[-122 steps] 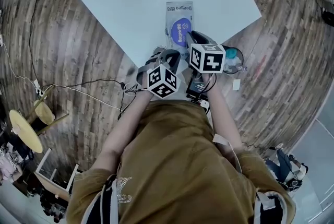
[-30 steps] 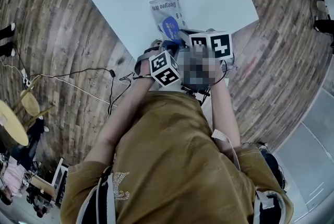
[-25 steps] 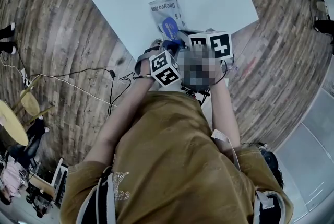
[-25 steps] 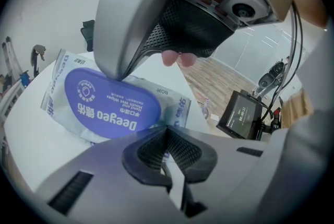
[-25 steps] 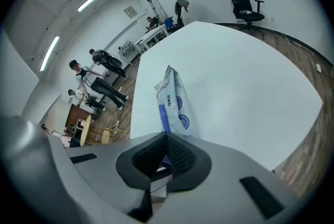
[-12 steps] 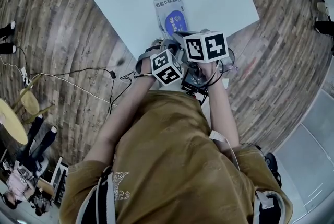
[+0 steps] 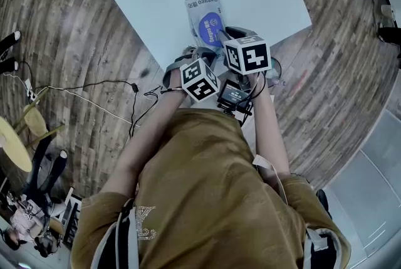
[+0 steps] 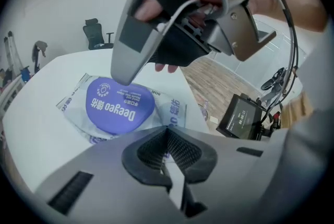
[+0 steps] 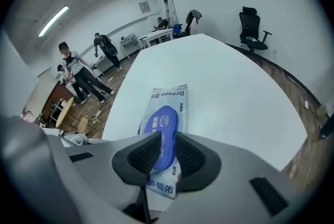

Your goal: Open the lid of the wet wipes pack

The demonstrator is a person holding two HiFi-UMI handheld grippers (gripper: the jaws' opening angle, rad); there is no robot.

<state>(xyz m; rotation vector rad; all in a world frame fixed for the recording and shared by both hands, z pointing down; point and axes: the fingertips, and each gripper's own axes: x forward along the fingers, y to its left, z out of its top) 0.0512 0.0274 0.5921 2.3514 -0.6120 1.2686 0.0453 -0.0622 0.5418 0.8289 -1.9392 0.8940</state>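
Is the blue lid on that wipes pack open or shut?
Shut: the blue lid lies flat against the wet wipes pack in both gripper views, with no edge lifted. The right tongs stand open over it.

Left tool [image 8: 167, 131] jaws together, right tool [image 9: 168, 145] jaws slightly apart, held side by side

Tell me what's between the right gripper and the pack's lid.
Nothing: right gripper view shows the blue lid directly beyond the right gripper, jaws parted.
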